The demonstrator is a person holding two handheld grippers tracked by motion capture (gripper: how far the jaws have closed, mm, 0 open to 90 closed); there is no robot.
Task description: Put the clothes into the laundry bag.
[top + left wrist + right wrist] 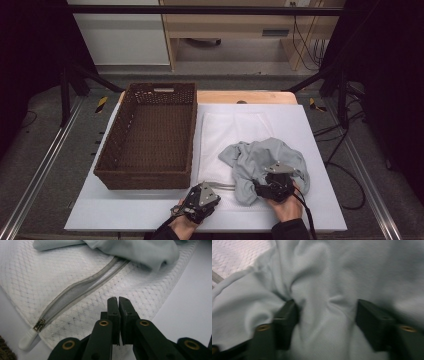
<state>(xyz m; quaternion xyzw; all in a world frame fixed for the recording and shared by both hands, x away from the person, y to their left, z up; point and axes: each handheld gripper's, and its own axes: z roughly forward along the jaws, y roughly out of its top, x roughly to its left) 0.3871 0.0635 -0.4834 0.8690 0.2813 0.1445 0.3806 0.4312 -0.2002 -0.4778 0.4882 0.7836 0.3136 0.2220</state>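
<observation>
Basket sits far left on the table. Left gripper: jaws pressed together on the white mesh bag edge, near its zipper. Right gripper: jaws spread, a fold of grey cloth bunched between them; the cloth lies on the bag, right of center.

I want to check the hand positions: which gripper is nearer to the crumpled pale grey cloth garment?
Right. The right gripper is pushed into the crumpled pale grey cloth garment, a fold bunched between its jaws. The left gripper, jaws shut, rests beside it on the white mesh zipper bag.
</observation>
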